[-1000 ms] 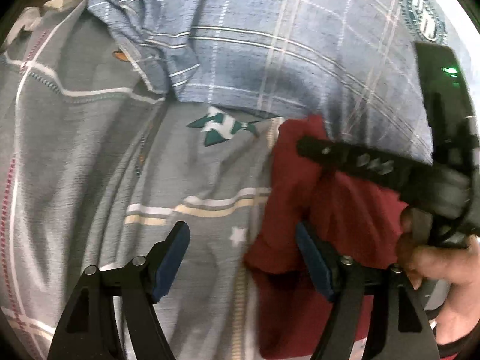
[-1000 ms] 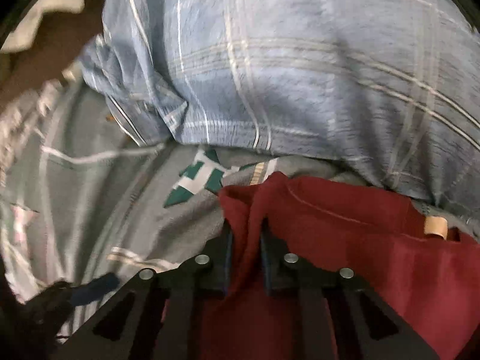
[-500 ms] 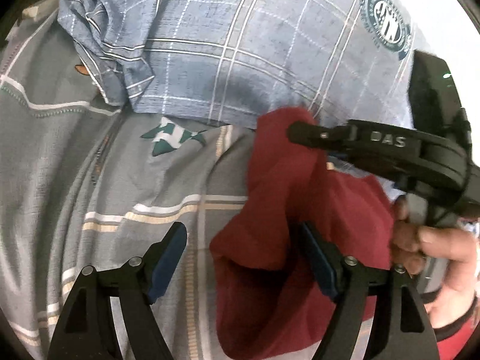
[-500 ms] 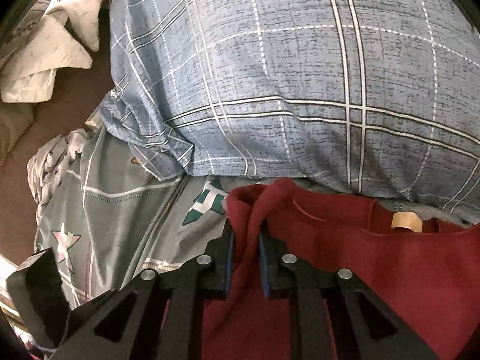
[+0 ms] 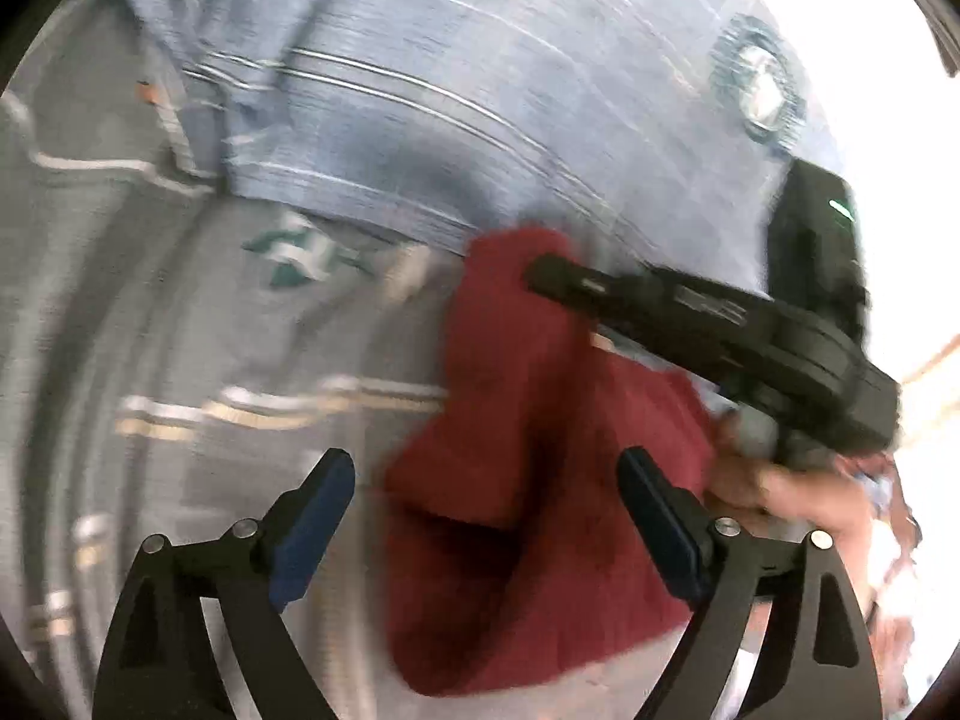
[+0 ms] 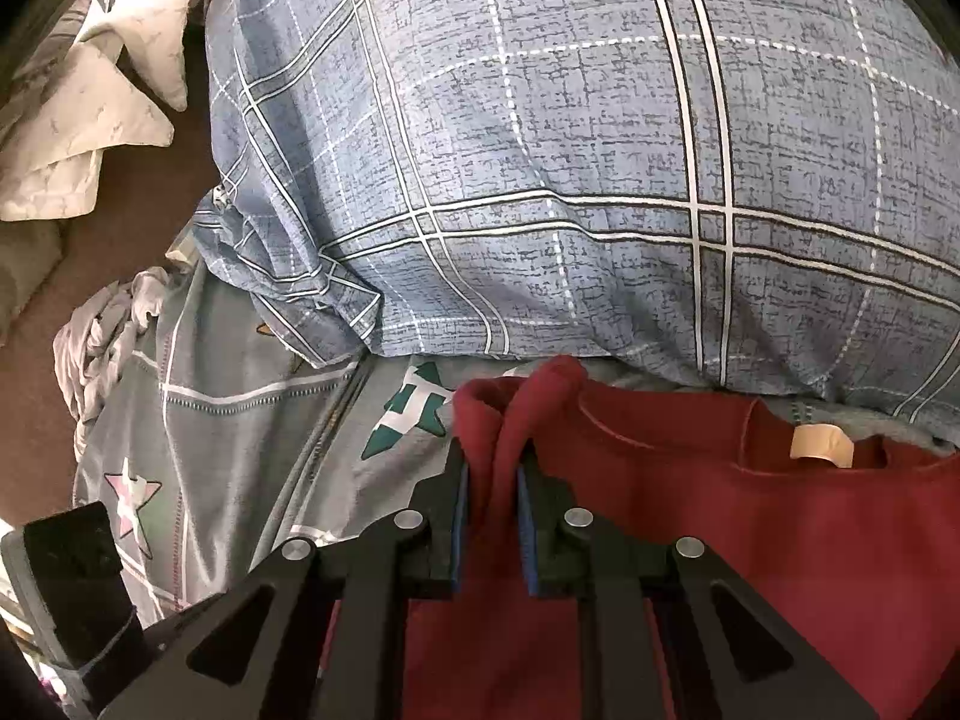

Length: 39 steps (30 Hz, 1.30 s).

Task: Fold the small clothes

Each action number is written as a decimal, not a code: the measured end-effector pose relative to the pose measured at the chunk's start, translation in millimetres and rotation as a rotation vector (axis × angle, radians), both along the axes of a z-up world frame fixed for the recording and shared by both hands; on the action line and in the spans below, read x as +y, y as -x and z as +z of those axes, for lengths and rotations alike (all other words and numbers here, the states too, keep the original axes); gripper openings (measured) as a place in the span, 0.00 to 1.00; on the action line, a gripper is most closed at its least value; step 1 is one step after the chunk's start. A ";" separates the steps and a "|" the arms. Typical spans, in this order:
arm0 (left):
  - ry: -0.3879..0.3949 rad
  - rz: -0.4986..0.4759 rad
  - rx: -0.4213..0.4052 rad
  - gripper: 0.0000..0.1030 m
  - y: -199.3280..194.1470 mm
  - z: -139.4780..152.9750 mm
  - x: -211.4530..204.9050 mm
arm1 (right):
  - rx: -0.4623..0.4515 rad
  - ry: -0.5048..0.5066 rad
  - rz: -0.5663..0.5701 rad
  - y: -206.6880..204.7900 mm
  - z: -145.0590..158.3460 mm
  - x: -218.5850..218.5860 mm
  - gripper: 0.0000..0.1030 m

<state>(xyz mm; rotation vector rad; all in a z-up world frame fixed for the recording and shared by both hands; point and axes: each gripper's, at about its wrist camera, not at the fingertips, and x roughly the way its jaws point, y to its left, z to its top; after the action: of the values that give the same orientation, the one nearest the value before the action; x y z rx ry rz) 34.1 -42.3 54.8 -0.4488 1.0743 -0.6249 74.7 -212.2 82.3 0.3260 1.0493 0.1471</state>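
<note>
A dark red garment (image 6: pixel 750 528) with a tan neck label lies on the grey patterned bedsheet (image 6: pixel 240 432). My right gripper (image 6: pixel 492 480) is shut on a bunched edge of the red garment and holds it lifted. In the left wrist view the red garment (image 5: pixel 528 468) hangs from the right gripper (image 5: pixel 540 273), which reaches in from the right. My left gripper (image 5: pixel 486 480) is open, its blue-padded fingers on either side of the hanging red cloth, not closed on it. That view is blurred.
A large blue plaid pillow (image 6: pixel 570 150) fills the space behind the garment. A white crumpled cloth (image 6: pixel 90 108) and a brown surface (image 6: pixel 36 396) lie at the far left. The grey sheet (image 5: pixel 150 330) has stars and stripes.
My right gripper has lifted the red garment's edge higher off the sheet. The left gripper stays open while the hanging cloth has come between its fingers.
</note>
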 end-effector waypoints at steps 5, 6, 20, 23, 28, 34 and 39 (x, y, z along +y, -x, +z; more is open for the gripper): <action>-0.125 -0.033 -0.049 0.95 2.4 -2.4 -9.7 | -0.005 -0.002 0.007 0.0 2.0 2.5 0.13; -0.150 -0.025 -0.032 0.95 0.4 -6.9 -10.4 | -0.008 -0.002 0.011 1.0 3.2 2.9 0.13; -0.293 -0.028 -0.025 0.46 -5.7 -17.1 -23.1 | 0.004 -0.005 0.021 4.2 0.0 4.4 0.13; -0.290 -0.029 -0.035 0.40 -2.3 -13.1 -21.6 | 0.016 -0.017 0.019 2.1 -2.4 4.7 0.18; -0.299 -0.024 -0.052 0.34 2.2 -8.9 -22.4 | 0.050 -0.036 -0.011 0.4 -6.4 5.4 0.65; -0.289 -0.018 -0.060 0.31 7.1 -4.0 -20.6 | 0.084 -0.011 0.009 -1.4 -6.9 20.8 0.77; -0.288 -0.018 -0.062 0.31 8.8 -2.3 -19.4 | 0.124 0.032 0.049 -12.8 -16.5 40.8 0.81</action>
<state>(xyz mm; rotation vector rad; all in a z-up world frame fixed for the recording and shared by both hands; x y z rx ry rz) 25.3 -61.7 52.5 -0.1689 1.0900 -0.4867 87.5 -171.4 65.8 0.2840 1.1814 0.1552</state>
